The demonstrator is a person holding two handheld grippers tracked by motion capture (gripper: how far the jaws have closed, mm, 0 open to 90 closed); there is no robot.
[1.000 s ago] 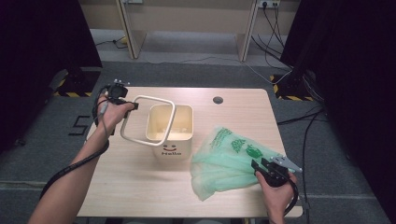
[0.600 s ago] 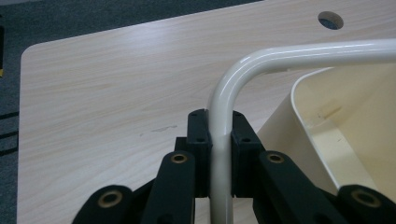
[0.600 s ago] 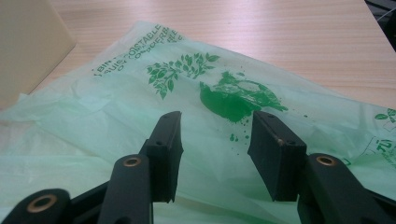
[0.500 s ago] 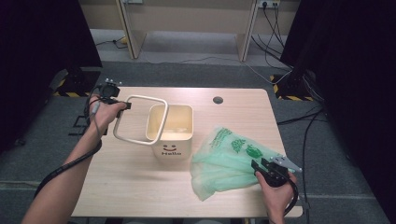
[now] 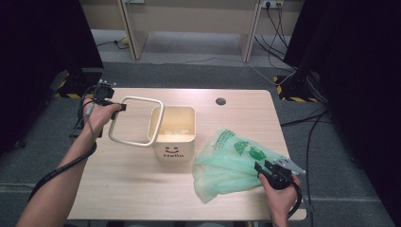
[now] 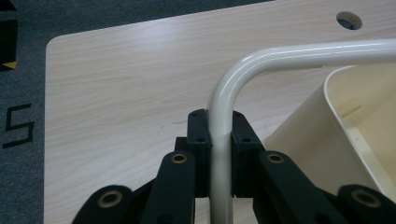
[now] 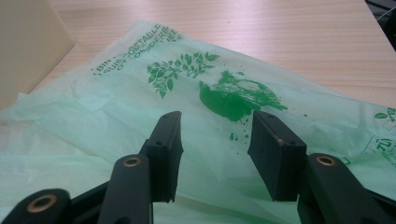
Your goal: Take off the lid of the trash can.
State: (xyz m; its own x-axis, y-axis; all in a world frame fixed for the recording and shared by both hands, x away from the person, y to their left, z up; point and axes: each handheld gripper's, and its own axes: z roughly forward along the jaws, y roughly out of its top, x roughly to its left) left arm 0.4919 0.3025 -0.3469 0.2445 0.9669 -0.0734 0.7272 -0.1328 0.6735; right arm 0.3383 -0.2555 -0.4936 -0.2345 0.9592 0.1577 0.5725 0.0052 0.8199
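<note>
Here the left gripper point(image 5: 118, 107), in the left half of the high view, is clenched on a cream hoop-shaped frame point(image 5: 137, 142) with rounded corners. In the left gripper view the two black jaws press on either side of the frame's tube point(image 6: 219, 135) just below one of its bends. The frame hangs tilted, its far side overlapping the left rim of a cream bin point(image 5: 174, 132) that stands open at the centre of the frame on the wooden table point(image 5: 142, 189); the bin's front carries a smile and the word "Hello".

The right gripper point(image 5: 261, 170), at the lower right of the high view, hovers at the edge of a crumpled green plastic bag point(image 5: 227, 165) lying flat on the table just right of the bin. In the right gripper view the jaws stand apart above the bag's green print point(image 7: 233, 98), gripping nothing.
</note>
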